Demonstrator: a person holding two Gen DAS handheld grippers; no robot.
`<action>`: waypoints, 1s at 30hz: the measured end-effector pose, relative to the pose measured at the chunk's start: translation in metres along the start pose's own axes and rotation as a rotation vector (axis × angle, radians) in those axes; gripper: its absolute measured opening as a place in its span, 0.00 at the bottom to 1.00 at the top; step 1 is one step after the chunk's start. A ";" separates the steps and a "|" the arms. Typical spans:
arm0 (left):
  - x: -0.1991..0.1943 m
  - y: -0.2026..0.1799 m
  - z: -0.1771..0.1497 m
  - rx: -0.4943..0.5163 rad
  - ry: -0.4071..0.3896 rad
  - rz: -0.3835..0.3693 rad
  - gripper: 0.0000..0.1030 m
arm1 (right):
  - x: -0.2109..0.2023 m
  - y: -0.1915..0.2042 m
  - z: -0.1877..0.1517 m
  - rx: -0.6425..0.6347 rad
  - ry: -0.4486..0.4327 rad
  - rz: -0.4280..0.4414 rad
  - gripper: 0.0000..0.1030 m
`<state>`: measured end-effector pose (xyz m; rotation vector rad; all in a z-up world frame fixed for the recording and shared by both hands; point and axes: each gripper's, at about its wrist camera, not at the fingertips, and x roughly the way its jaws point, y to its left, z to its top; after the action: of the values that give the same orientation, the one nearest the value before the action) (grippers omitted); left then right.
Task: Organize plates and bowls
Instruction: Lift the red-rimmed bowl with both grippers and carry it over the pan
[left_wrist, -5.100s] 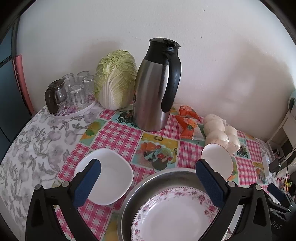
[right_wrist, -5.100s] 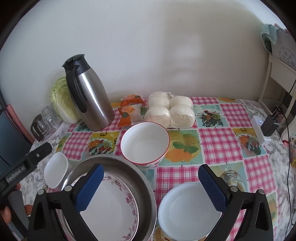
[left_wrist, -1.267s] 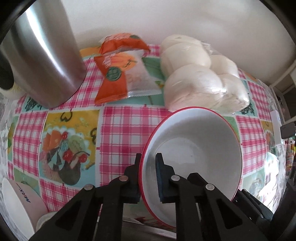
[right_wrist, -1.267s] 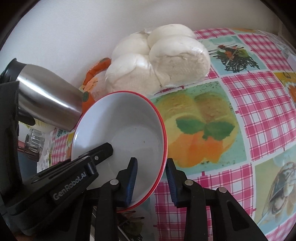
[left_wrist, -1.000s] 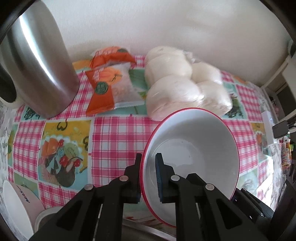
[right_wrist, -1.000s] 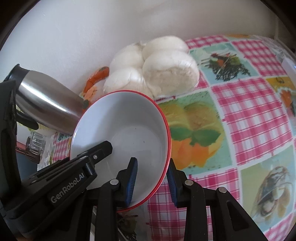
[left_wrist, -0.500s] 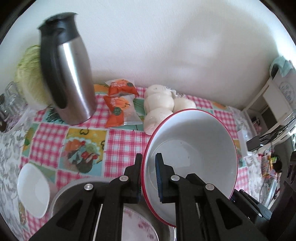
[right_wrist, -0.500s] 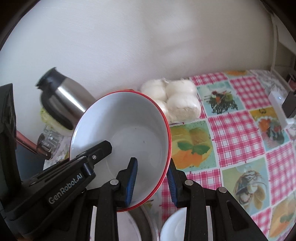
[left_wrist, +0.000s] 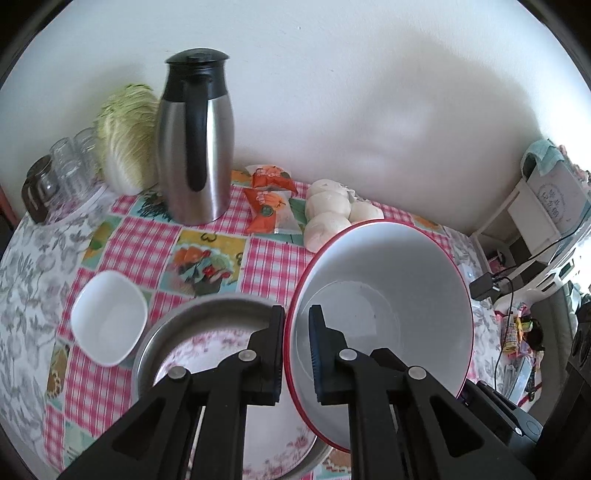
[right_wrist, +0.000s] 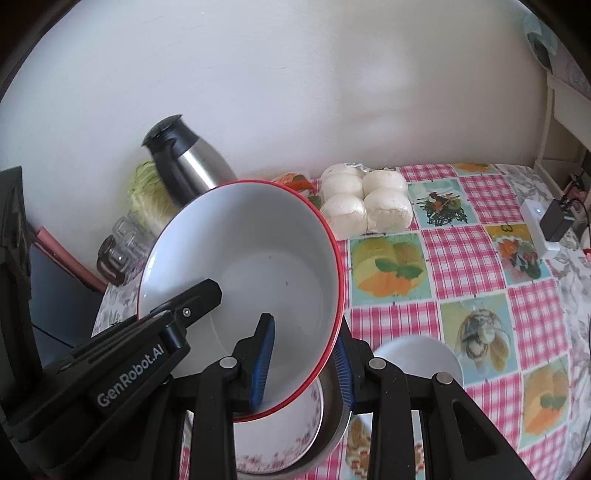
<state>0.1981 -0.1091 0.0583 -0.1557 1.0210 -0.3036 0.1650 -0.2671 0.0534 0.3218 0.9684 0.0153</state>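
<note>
A white bowl with a red rim (left_wrist: 384, 306) hangs tilted in the air, held from both sides. My left gripper (left_wrist: 297, 354) is shut on its left rim, one pad inside and one outside. My right gripper (right_wrist: 303, 362) is shut on the bowl (right_wrist: 251, 266) at the opposite rim. Below it stands a steel basin (left_wrist: 199, 312) with a floral plate (left_wrist: 199, 350) inside; both also show in the right wrist view as the basin (right_wrist: 334, 432) and plate (right_wrist: 291, 432). A small white square dish (left_wrist: 109, 317) lies left of the basin. A round white plate (right_wrist: 421, 358) lies to its right.
A steel thermos jug (left_wrist: 195, 147), a cabbage (left_wrist: 125, 136), drinking glasses (left_wrist: 66, 162), orange snack packets (left_wrist: 271, 199) and a bag of white buns (left_wrist: 332, 210) line the wall at the back. A white charger box (right_wrist: 539, 221) sits at the table's right edge.
Both grippers have risen and drawn back with the bowl between them. The table now looks farther away, and the steel basin with the floral plate has come into view below the bowl.
</note>
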 end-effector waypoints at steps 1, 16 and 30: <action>-0.003 0.001 -0.003 -0.004 -0.002 -0.002 0.12 | -0.003 0.003 -0.003 -0.005 0.003 -0.001 0.33; -0.011 0.025 -0.054 -0.074 0.014 -0.030 0.12 | -0.013 0.017 -0.052 -0.046 0.053 -0.032 0.33; 0.025 0.065 -0.079 -0.196 0.098 -0.077 0.12 | 0.032 0.023 -0.073 -0.080 0.163 -0.053 0.33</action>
<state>0.1540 -0.0540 -0.0202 -0.3609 1.1429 -0.2828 0.1268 -0.2209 -0.0039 0.2234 1.1349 0.0327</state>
